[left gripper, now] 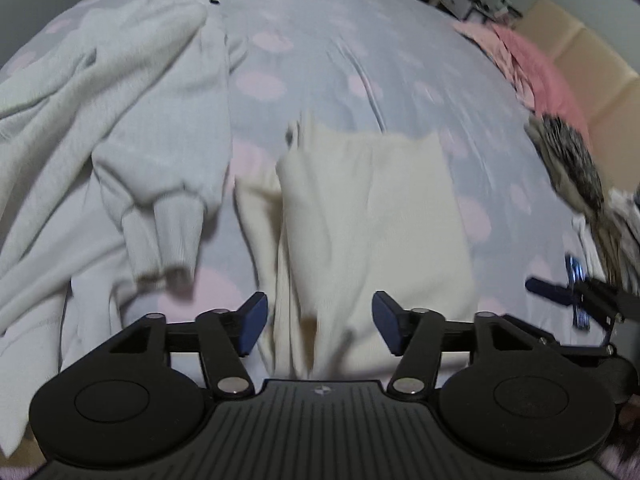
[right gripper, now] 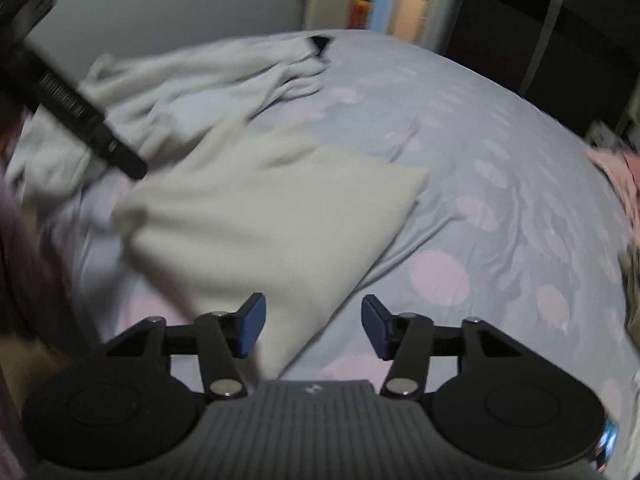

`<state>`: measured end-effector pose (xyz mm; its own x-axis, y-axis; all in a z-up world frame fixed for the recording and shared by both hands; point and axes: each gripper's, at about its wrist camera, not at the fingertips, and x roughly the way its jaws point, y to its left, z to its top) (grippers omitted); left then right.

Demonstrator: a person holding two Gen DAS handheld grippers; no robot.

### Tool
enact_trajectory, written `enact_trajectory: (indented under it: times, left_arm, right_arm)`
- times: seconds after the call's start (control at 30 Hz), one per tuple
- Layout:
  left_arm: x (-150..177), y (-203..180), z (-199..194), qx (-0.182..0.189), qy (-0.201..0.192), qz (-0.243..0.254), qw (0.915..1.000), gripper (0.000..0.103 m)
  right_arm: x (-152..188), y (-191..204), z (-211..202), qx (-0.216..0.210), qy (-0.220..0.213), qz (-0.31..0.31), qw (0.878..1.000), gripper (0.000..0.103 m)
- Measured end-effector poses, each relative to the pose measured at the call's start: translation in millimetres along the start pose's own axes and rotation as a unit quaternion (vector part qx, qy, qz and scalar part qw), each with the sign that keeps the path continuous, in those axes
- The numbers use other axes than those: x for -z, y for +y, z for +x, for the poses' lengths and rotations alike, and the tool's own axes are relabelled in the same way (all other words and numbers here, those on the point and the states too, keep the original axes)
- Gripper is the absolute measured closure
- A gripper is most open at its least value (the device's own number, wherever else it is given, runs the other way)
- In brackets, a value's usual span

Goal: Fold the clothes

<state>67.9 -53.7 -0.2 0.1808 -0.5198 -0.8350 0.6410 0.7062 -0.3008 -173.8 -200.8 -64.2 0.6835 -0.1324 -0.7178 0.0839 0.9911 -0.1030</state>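
Note:
A cream garment lies folded into a rough rectangle on the bed, straight ahead of my left gripper, which stands open just above its near edge with nothing between its fingers. In the right wrist view the same cream garment spreads to the left and ahead of my right gripper, also open and empty, over the garment's near corner. A crumpled white sweater lies to the left, its cuffed sleeve pointing toward me. The right gripper shows at the right edge of the left wrist view.
The bed has a pale blue sheet with pink dots. Pink clothes and a dark patterned garment are piled at its right edge. The left gripper's black body crosses the upper left of the right wrist view. Furniture stands behind the bed.

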Motion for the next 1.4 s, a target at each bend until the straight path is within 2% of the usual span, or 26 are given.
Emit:
enact_trajectory:
  times: [0.07, 0.13, 0.17, 0.2, 0.37, 0.57, 0.73, 0.9, 1.1, 1.17, 1.27, 1.37, 1.4]
  left_arm:
    - [-12.1, -1.6, 7.8, -0.013, -0.006, -0.006, 0.9999, 0.044]
    - [-23.3, -5.1, 16.9, -0.028, -0.007, -0.003, 0.9996, 0.044]
    - [-27.9, -6.4, 21.5, -0.034, -0.009, 0.003, 0.9994, 0.044]
    - [-32.1, -7.2, 26.2, -0.041, -0.011, 0.008, 0.9990, 0.044]
    - [-39.5, 0.3, 49.9, -0.088, -0.019, -0.001, 0.9959, 0.044]
    - [-37.3, 27.1, 78.4, -0.060, -0.004, -0.061, 0.9963, 0.042]
    - [-35.9, 33.8, 85.2, -0.039, -0.009, -0.079, 0.9961, 0.035]
    - [-34.6, 40.6, 92.0, -0.018, -0.014, -0.096, 0.9951, 0.029]
    - [-33.0, 48.8, 100.1, 0.007, -0.020, -0.116, 0.9930, 0.029]
    - [-32.4, 51.2, 102.5, 0.015, -0.023, -0.122, 0.9921, 0.031]
    - [-32.3, 50.3, 102.7, 0.025, -0.026, -0.123, 0.9917, 0.040]
    - [-32.6, 48.4, 102.8, 0.035, -0.030, -0.123, 0.9914, 0.051]
    - [-32.7, 47.6, 102.7, 0.038, -0.032, -0.122, 0.9913, 0.058]
  right_arm:
    - [-7.1, -8.1, 4.8, -0.003, 0.005, 0.034, 0.999, 0.044]
    - [-13.5, -16.2, 9.8, 0.000, 0.003, 0.065, 0.998, 0.034]
    - [-15.9, -20.3, 12.2, 0.000, -0.002, 0.080, 0.997, 0.025]
    - [-18.0, -24.1, 14.8, -0.001, -0.007, 0.093, 0.996, 0.021]
    - [-26.6, -38.7, 33.5, 0.006, -0.008, 0.147, 0.989, 0.021]
    - [-24.9, -58.3, 63.4, 0.005, 0.012, 0.211, 0.977, 0.020]
    - [-21.4, -71.7, 87.3, -0.008, 0.032, 0.251, 0.967, 0.020]
    - [-20.4, -88.5, 103.3, -0.048, 0.046, 0.312, 0.948, 0.020]
    - [-17.0, -101.2, 125.5, -0.097, 0.077, 0.376, 0.918, 0.019]
    - [-17.3, -102.1, 129.3, -0.103, 0.079, 0.380, 0.916, 0.018]
    - [-19.7, -100.7, 131.7, -0.107, 0.078, 0.379, 0.916, 0.020]
    - [-20.2, -100.7, 134.4, -0.122, 0.077, 0.387, 0.911, 0.034]
    - [-20.2, -101.1, 134.8, -0.127, 0.077, 0.391, 0.908, 0.039]
